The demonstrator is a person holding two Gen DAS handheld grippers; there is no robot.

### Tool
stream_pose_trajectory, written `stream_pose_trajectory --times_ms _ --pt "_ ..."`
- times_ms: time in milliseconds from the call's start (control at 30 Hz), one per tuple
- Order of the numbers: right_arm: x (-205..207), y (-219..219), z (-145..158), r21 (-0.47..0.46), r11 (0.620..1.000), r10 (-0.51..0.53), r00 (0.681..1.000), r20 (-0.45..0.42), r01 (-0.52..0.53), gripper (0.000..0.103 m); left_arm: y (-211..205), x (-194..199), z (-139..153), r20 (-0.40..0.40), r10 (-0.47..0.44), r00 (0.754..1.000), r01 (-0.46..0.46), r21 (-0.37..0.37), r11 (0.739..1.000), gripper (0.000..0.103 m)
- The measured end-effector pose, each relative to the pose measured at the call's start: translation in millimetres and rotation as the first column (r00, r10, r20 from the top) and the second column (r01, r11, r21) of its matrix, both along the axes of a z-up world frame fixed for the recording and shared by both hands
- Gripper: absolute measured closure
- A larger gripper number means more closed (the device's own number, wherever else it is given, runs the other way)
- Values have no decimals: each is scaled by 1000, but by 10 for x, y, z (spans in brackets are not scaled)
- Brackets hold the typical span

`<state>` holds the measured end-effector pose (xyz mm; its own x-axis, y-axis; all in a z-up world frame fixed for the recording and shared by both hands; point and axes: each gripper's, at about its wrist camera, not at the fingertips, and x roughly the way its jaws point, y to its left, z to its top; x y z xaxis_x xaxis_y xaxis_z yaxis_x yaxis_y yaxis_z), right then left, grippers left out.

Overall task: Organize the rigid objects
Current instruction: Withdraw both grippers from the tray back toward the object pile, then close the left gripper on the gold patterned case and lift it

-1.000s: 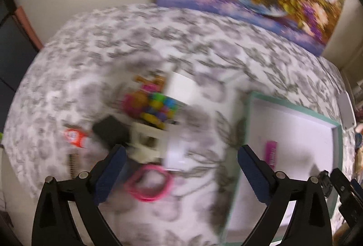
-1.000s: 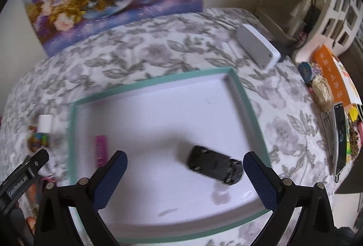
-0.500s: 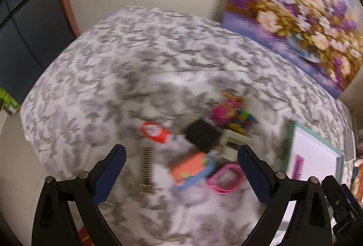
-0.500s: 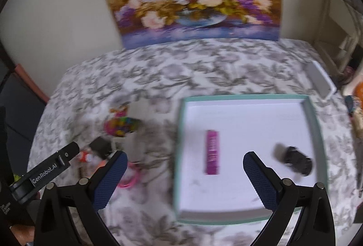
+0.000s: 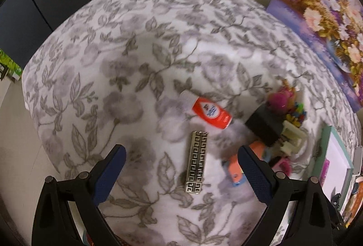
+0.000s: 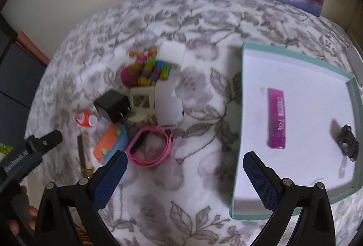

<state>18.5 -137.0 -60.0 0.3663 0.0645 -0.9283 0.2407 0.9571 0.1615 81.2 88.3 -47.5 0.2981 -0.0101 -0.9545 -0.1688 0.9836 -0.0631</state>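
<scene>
The left gripper point(image 5: 181, 168), wide open and empty, hangs over the patterned metal bar point(image 5: 196, 167), whose long axis runs away between its jaws.

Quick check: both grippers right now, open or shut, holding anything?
Left gripper: open, empty, above the patterned metal bar.
Right gripper: open, empty, above the floral cloth.
</scene>
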Motion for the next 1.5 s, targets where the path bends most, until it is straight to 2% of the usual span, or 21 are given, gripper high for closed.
stream_pose_trajectory --times_ms 267,433,700,800,933,1067,1133,1300,1400,1500 --pt "60 133 -282 11 999 49 997 -63 -49 0 61 37 -475 -140 36 990 -44 -53 998 4" --pt "88 251 -384 -24 996 85 993 -78 -87 0 48 27 -585 -159 31 987 -44 -77 996 5" --pt "127 412 -502 -78 987 133 987 -85 -140 0 36 23 -640 -159 0 987 -5 -35 999 9" --pt "148 437 -519 -104 984 139 987 -78 -147 0 -48 44 -617 -150 -15 989 16 1 1000 20" --pt "188 504 -543 -131 979 152 986 -64 -159 0 -149 65 -605 -138 -38 990 40 13 999 29" --pt "199 587 -543 -153 973 166 985 -49 -172 3 -264 96 -550 -122 -77 990 79 15 997 45" --pt "201 619 -525 -154 972 176 984 -38 -180 8 -315 107 -525 -116 -92 989 94 12 996 53" --pt "204 785 -447 -157 964 215 976 -15 -215 26 -367 128 -492 -101 -91 991 90 -15 996 81" --pt "210 849 -421 -160 959 237 971 -7 -235 32 -336 107 -507 -99 -95 991 94 -10 996 81" --pt "173 868 -410 -160 957 243 970 -3 -241 33 -362 112 -493 -98 -97 991 97 -2 995 81"
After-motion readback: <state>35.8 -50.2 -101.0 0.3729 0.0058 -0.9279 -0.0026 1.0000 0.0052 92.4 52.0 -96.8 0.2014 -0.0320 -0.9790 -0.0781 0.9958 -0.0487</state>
